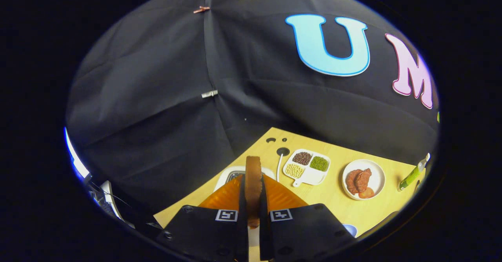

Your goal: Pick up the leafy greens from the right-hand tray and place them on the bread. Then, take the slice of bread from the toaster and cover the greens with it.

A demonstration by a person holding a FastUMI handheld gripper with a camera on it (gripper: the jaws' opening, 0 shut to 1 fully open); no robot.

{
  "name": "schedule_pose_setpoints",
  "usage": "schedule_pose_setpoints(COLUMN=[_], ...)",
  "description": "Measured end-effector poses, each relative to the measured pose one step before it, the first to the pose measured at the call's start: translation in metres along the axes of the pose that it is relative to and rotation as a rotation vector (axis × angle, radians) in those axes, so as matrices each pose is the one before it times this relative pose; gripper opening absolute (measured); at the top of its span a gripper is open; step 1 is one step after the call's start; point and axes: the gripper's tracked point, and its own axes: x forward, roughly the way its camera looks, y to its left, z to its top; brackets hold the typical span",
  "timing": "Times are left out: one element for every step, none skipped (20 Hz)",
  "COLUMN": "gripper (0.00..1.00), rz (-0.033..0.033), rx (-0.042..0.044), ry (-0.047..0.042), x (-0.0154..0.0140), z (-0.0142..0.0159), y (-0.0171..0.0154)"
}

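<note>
a pale wooden table point(333, 203) runs away from the camera toward the booth's black cloth wall point(157, 97), which hangs in folds and is pinned along a seam by a couple of small clips point(209, 93). near the table's far edge there is a round dark hole point(282, 151) with a white cable point(279, 166) leading out of it, and two smaller holes beside it. the tool point(253, 199) is clamped on the slice of bread point(253, 183): the slice stands on edge, upright, squeezed between both fingers, with its browned top rising just above the fingertips. right behind and below the slice sits the white toaster point(231, 175), partly hidden by the fingers, so the bread is held just above it; whether the slice is fully clear of the slot cannot be told. to the right of the fingers lies a white divided tray point(310, 175) with three compartments, one holding dark brown grains, one green grains and one pale yellowish beans. further right, apart from the tray, is a round white plate point(374, 175) carrying reddish brown pieces of meat point(358, 179) and a small orange-red slice. beyond the plate, near the table's right edge, a green and white bottle point(412, 173) lies tilted. a bit of a blue rimmed dish point(351, 229) peeks out close beside the right finger.
</note>
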Motion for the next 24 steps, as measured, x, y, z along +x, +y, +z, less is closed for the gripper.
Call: schedule_pose_setpoints(gripper=[0.15,0.15,0.15,0.15,0.15,0.15,0.15,0.15,0.15,0.15,0.15,0.15,0.15,0.15,0.15,0.15,0.15,0.15,0.15,0.15,0.15,0.15,0.15,0.15], rz=[-0.00038,-0.00063,-0.00060,-0.00624,-0.00311,-0.00963,-0.00559,-0.00418,-0.00656,-0.00666,-0.01085,-0.00780,-0.00710,-0.00309,-0.00380,-0.00265,0.00048,0.00461,0.00745,0.00819,0.01091,0.01187,0.00423,-0.00519], rx=[0.01330,0.01008,0.00713,0.00400,0.00118,0.00542,0.01567,0.01690,0.01750,0.01770,0.01753,0.01911,0.02187,0.02521,0.02397,0.02253,0.02362,0.02349,0.02563,0.02437,0.02949,0.02705,0.02024,0.01121], ry=[-0.01710,-0.01118,-0.00991,-0.01428,-0.00655,0.00287,0.00413,0.00511,0.00798,0.01157,0.01849,0.02376,0.02670,0.02058,0.01023,0.01146,0.01438,0.01730,0.01960,0.01679,0.01333,0.01055,0.00247,-0.00097], x=[-0.01176,-0.01164,-0.01270,-0.01183,-0.01297,-0.00912,-0.01039,-0.00867,-0.00691,-0.00552,-0.00467,-0.00310,-0.00169,-0.00218,0.00033,0.00223,0.00221,0.00637,0.00302,0.00402,0.00393,0.00441,0.00385,0.00419], z=[0.00703,0.00377,0.00110,0.00158,-0.00198,-0.00502,-0.00640,-0.00741,-0.00924,-0.01018,-0.01172,-0.01285,-0.01351,-0.01031,-0.00914,-0.00816,-0.00943,-0.01315,-0.01039,-0.00880,-0.00782,-0.00772,-0.00705,-0.00493], y=[-0.00736,-0.00816,-0.00871,-0.00861,-0.01024,-0.00911,-0.01001,-0.00816,-0.00974,-0.00956,-0.01041,-0.00898,-0.01009,-0.00895,-0.00880,-0.00895,-0.00775,-0.00426,-0.00535,-0.00419,-0.00516,-0.00417,-0.00652,-0.00822])
